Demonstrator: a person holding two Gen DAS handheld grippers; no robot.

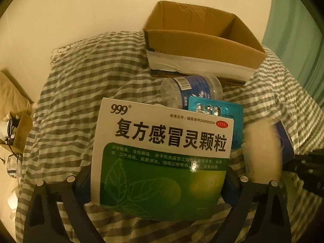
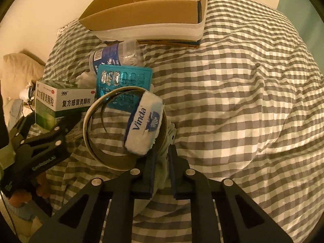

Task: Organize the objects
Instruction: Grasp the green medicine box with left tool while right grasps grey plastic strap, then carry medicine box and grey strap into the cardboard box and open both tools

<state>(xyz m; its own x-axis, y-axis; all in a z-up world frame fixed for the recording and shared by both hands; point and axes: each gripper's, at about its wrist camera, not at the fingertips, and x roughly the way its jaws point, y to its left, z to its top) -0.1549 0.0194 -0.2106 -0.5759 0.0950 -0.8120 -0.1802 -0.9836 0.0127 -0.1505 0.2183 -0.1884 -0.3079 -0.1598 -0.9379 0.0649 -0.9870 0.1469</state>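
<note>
My left gripper (image 1: 158, 184) is shut on a white and green 999 medicine box (image 1: 162, 154) and holds it upright over the checked bedcover; it also shows in the right wrist view (image 2: 60, 105). My right gripper (image 2: 162, 162) is shut on the rim of a tape roll (image 2: 105, 133), with a Vinda tissue pack (image 2: 144, 123) lying against the roll. Behind lie a teal blister pack (image 2: 123, 79) and a plastic water bottle (image 2: 115, 54). An open cardboard box (image 1: 202, 38) stands at the back.
The bed's grey and white checked cover (image 2: 243, 101) spreads to the right. A pale wall (image 1: 81, 10) is behind the box. A small carton with cables (image 1: 18, 133) sits on the floor at the left. A green curtain (image 1: 299, 30) hangs at the right.
</note>
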